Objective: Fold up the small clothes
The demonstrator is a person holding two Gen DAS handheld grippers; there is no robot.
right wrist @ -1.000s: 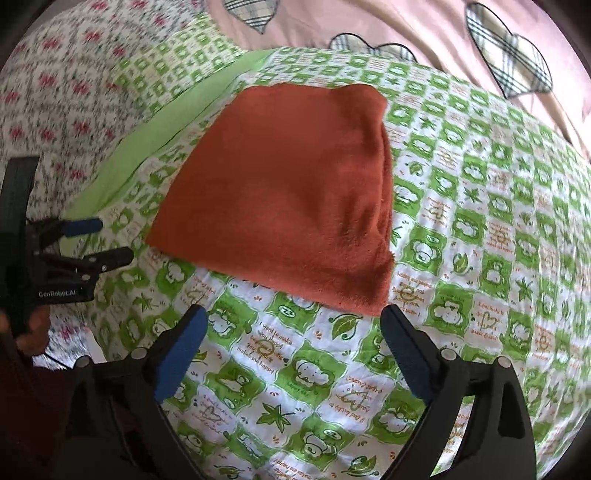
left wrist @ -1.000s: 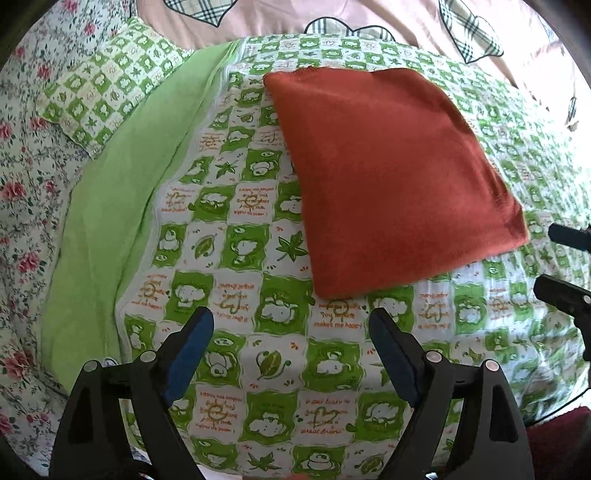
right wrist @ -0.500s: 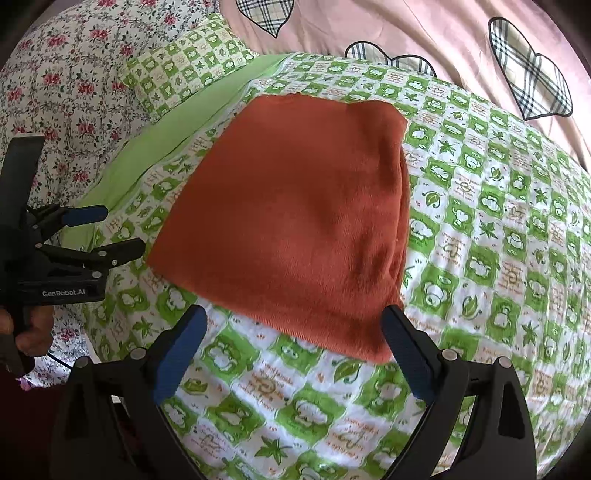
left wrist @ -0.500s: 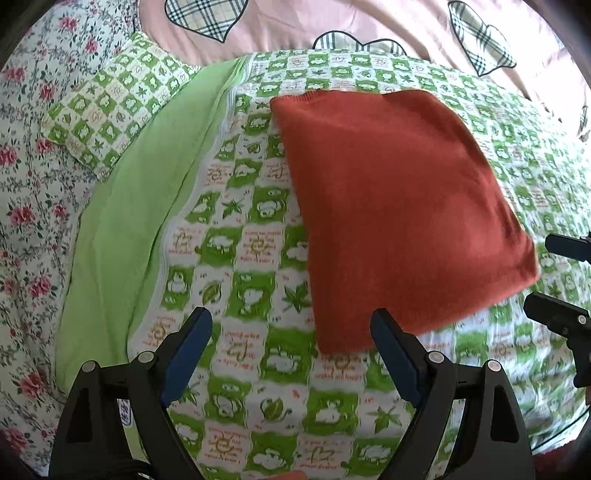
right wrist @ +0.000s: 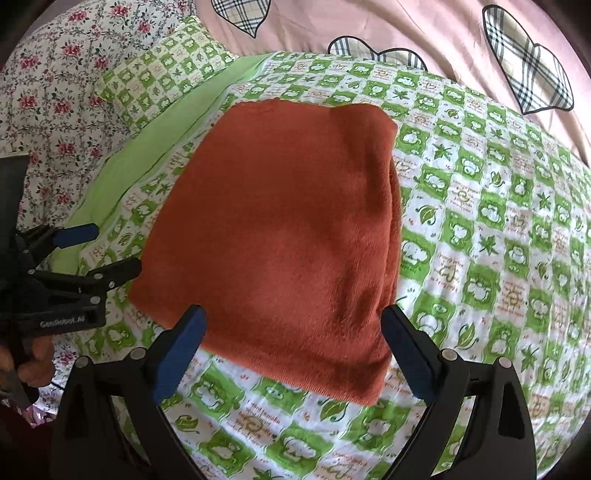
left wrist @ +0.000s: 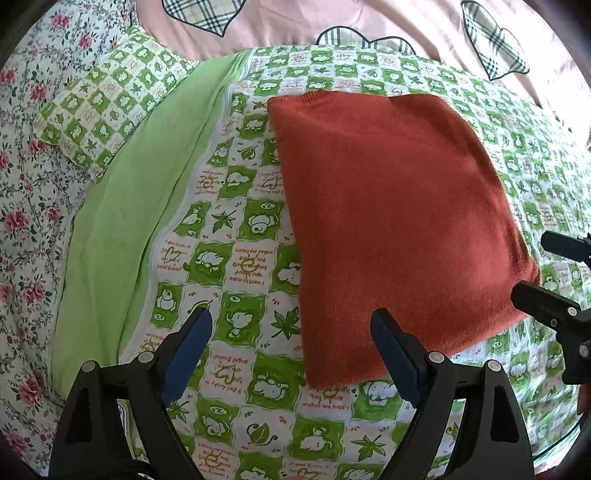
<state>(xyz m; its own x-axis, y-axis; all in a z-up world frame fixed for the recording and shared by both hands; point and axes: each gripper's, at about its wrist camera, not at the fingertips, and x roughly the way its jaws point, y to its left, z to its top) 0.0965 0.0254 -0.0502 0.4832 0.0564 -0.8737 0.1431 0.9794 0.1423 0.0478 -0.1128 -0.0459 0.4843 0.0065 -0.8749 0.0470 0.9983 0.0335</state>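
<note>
The orange cloth (right wrist: 280,236) looks soft and floppy. Grab its near corners. Left gripper (left wrist: 291,347) and right gripper (right wrist: 293,343) jaws are apart, empty.

Garment (left wrist: 391,221) — plain rust-orange, no print. Quilt (left wrist: 236,236) — chequered green and white squares bearing cartoon animals, leaves and hearts, with orange lettering; its turned-back lining (left wrist: 122,206) is plain light green. Pillow (left wrist: 107,107) repeats the green-and-white check. Sheet (left wrist: 26,192): white ground with small pink-red roses and dark foliage. Cover (left wrist: 369,18): pale pink with plaid hearts outlined in black. Left gripper (left wrist: 291,339) and right gripper (right wrist: 293,338): black frames, dark blue pads (right wrist: 181,347).
</note>
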